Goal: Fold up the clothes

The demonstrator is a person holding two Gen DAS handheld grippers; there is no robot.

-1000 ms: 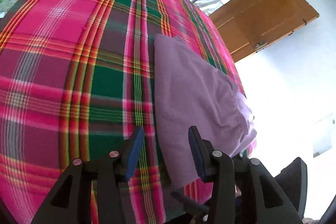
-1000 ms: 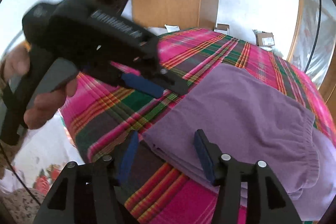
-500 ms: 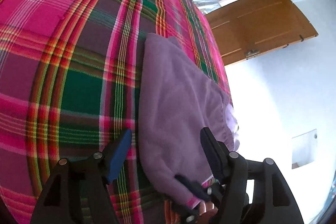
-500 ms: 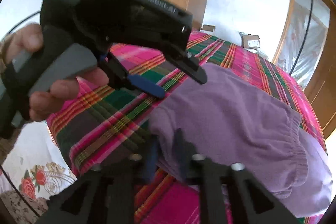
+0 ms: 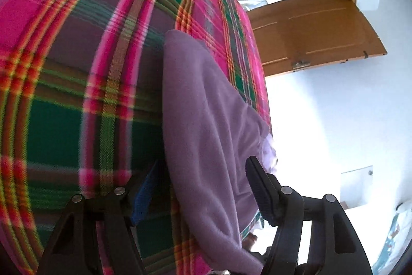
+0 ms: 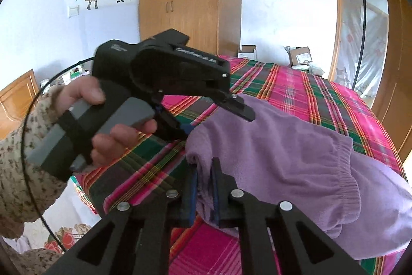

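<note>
2 grippers work at 1 corner of a purple fleece garment (image 6: pixel 283 153), which lies partly folded on a bed under a pink-and-green plaid bedspread (image 5: pixel 77 68), with its elastic-gathered hem (image 6: pixel 345 166) trailing off toward the bed's edge to the right of the right gripper.

By the look of it, the fleece is light, thick and limp: it should sag from any single hold and bunch rather than crease sharply, yet the nap should give the pads good friction. The doubled corner and the folded edge look like the surest places to hold, since a pinch there takes all layers at once.

The right gripper (image 6: pixel 204 187) is nearly closed, its 2 blue pads pinching the near corner of the garment between them. The left gripper (image 5: pixel 198 195) stands wide open, straddling the folded edge, 1 finger over the bedspread and the other over the fleece; whether either finger touches the cloth cannot be told. In the right wrist view it sits just ahead and to the left of the right gripper, held in the person's left hand (image 6: pixel 103 125), its upper finger above the fleece.
</note>
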